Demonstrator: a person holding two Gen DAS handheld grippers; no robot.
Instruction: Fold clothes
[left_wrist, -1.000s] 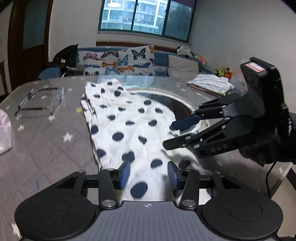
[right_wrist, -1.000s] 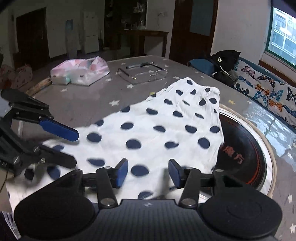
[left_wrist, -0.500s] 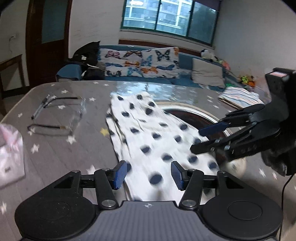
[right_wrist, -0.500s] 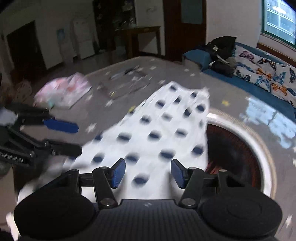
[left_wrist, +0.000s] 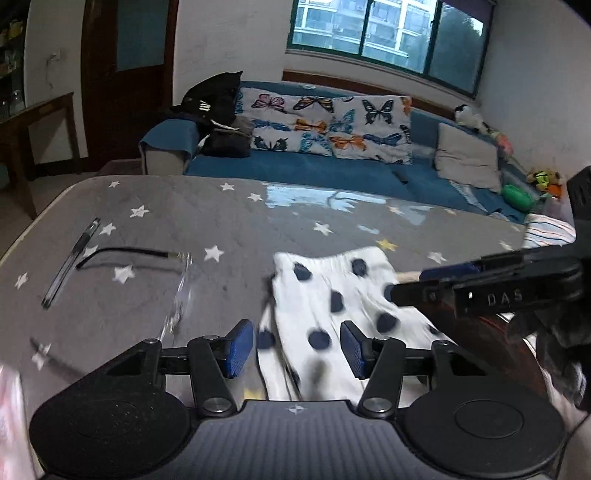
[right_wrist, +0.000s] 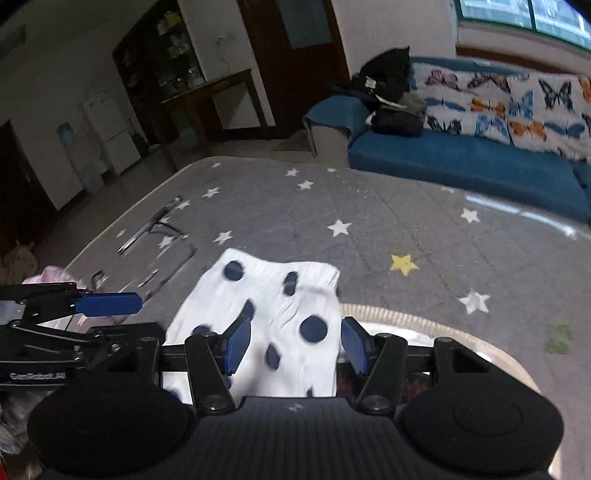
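Polka-dot garment (left_wrist: 343, 314) lay on the star-printed tabletop (left_wrist: 221, 218), partly over a round inset. Both tools hovered above its far end with blue pads spread and nothing pinched: the left tool (left_wrist: 297, 347) and the right tool (right_wrist: 295, 343). I judged this a reach for the far edge; next, each must drop and pinch a corner. Only the left view showed the striped folded pile (left_wrist: 546, 232); only the right showed the pink bag (right_wrist: 55, 277).

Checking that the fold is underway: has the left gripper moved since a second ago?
Yes. The left gripper has advanced toward the sofa; the polka-dot garment's far edge is now near.
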